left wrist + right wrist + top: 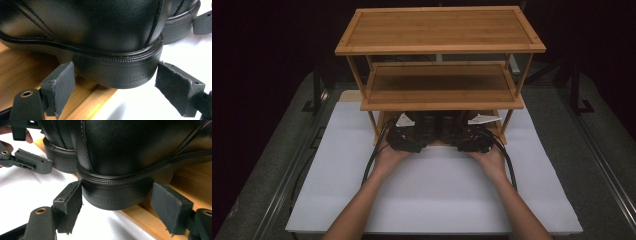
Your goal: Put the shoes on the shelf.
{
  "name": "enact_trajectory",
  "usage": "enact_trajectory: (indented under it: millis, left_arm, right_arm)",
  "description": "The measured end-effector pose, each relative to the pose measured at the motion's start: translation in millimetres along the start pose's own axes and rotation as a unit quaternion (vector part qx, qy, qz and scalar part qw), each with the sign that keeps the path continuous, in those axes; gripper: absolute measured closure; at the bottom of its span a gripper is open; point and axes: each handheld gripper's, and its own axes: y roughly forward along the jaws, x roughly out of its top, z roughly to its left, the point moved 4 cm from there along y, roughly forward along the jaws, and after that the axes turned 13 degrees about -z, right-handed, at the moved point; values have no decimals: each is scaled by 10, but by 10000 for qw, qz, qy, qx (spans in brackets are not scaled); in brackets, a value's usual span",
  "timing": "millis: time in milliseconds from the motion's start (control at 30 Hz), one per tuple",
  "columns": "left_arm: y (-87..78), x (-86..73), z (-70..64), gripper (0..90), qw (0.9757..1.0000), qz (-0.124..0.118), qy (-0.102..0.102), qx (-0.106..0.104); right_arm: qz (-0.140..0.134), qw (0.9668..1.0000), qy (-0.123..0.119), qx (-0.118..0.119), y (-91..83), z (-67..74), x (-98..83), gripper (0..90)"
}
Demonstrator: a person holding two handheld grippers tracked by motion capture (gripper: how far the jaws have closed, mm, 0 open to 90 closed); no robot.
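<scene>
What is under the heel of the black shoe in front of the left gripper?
Under the heel lies the wooden bottom shelf; the heel's rear overhangs the white mat. The sole further in is hidden by the shoe.

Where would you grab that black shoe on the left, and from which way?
By the heel. The left shoe sits on the rack's bottom shelf with its heel sticking out past the front edge, so it is probably best approached level from the front. The heel block has flat sides for the pads, and the left gripper already straddles it, jaws open, not yet pressing.
</scene>
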Motion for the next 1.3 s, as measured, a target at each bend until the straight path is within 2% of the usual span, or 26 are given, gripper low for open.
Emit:
enact_trajectory:
  millis: [33, 100, 233, 300, 433, 467, 533, 567, 600, 633, 667, 700, 733, 767, 800, 833, 867, 900, 1000, 1067, 1100, 1133, 1167, 1200, 1300]
  left_arm:
    - [17, 3, 17, 161, 10000, 23, 57, -5]
    - [39, 6, 41, 161, 9999, 30, 34, 101]
    - [105, 16, 70, 160, 10000, -20, -1, 88]
    - [136, 6, 106, 160, 9998, 125, 112, 133]
    - [210, -21, 151, 160, 9997, 145, 57, 181]
    - [233, -33, 172, 160, 9996, 194, 36, 208]
    - [262, -19, 272, 160, 9976, 294, 615, 94]
    - [294, 44, 423, 160, 9855, 324, 1657, -161]
    - [303, 4, 379, 160, 9917, 306, 1244, -69]
    - [316, 2, 396, 160, 9908, 338, 1309, -77]
    - [325, -36, 340, 160, 9955, 324, 886, 56]
    - [338, -75, 263, 159, 9986, 331, 354, 205]
    - [344, -44, 346, 158, 9949, 365, 935, 65]
    - [348, -35, 394, 159, 9930, 375, 1121, -33]
    - [348, -35, 394, 159, 9930, 375, 1121, -33]
    - [349, -29, 412, 159, 9915, 376, 1241, -83]
    - [352, -31, 419, 159, 9916, 369, 1232, -115]
    - [351, -42, 410, 159, 9931, 360, 1109, -94]
    - [347, -37, 410, 158, 9927, 383, 1143, -95]
    - [319, -12, 416, 163, 9911, 348, 1280, -92]
    - [292, -49, 315, 163, 9984, 263, 489, 90]
    - [238, -53, 166, 163, 9983, 213, -451, 306]
    - [238, -53, 166, 162, 9983, 213, -451, 306]
    - [218, -33, 199, 162, 9994, 216, -150, 212]
    - [114, -9, 181, 162, 9996, 210, -111, 156]
  right_arm:
    - [15, 10000, -10, -36, 20, -9, -1, 257]
    - [15, 10000, -8, -64, 49, -29, -5, 257]
    - [15, 9999, 24, -130, 107, -65, -10, 257]
    - [55, 9998, -8, -165, 143, -77, -17, 257]
    - [164, 9995, 31, -263, 196, -98, -29, 257]
    - [88, 9995, -179, -262, 225, -140, -22, 256]
    - [163, 9991, -134, -374, 261, -148, -27, 256]
    - [168, 9989, -163, -412, 279, -152, -27, 257]
    - [163, 9989, -203, -396, 301, -165, -29, 256]
    - [171, 9989, -178, -408, 311, -170, -33, 256]
    - [189, 9988, -167, -425, 323, -177, -41, 256]
    - [207, 9987, -165, -438, 334, -180, -49, 256]
    - [236, 9986, -191, -442, 347, -190, -63, 255]
    - [308, 9986, -175, -403, 358, -205, -93, 255]
    - [308, 9986, -175, -403, 358, -205, -93, 255]
    - [327, 9986, -164, -387, 363, -211, -105, 254]
    - [341, 9986, -129, -380, 364, -219, -119, 252]
    - [323, 9988, -76, -366, 364, -226, -125, 250]
    - [331, 9987, -95, -379, 362, -222, -123, 247]
    - [325, 9985, -106, -422, 352, -213, -117, 249]
    - [310, 9985, -105, -440, 340, -211, -110, 248]
    - [268, 9986, -96, -450, 300, -216, -94, 244]
    - [268, 9986, -96, -450, 300, -216, -94, 244]
    - [256, 9986, -85, -446, 278, -221, -88, 236]
    - [228, 9990, -33, -387, 215, -236, -90, 197]
